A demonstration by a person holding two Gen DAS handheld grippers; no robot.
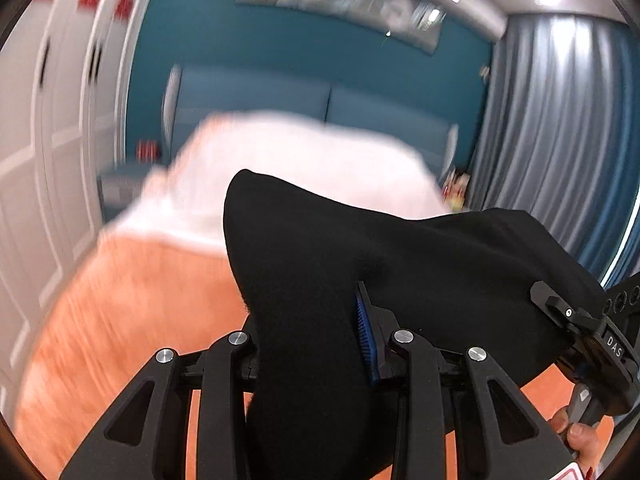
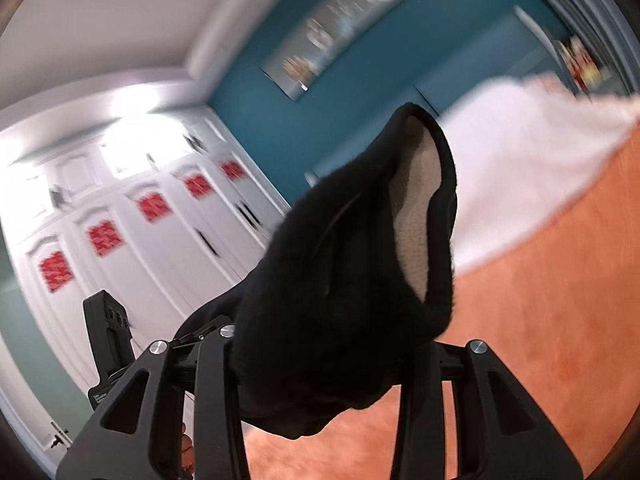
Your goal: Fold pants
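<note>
Left wrist: both claws clench black pants (image 1: 320, 264) above orange bedspread (image 1: 132, 304)

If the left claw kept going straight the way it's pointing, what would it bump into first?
Probably the orange bed cover, with the white blanket beyond. The left claw already grips black pants; blur makes depth unclear.

The left gripper (image 1: 316, 332) is clamped on a bunched fold of the black pants (image 1: 320, 264); a blue ribbed pad (image 1: 365, 332) presses against the fabric. The cloth stretches rightward to the right gripper (image 1: 560, 312), whose jaws are covered by the fabric. Fingers (image 1: 576, 434) of a hand show at the lower right. Below lies an orange bedspread (image 1: 132, 300) with a white cover (image 1: 304, 160) beyond. The background, blurred, shows a teal wall (image 1: 240, 48), white cabinet doors (image 1: 60, 120) and grey curtains (image 1: 560, 120).
</note>
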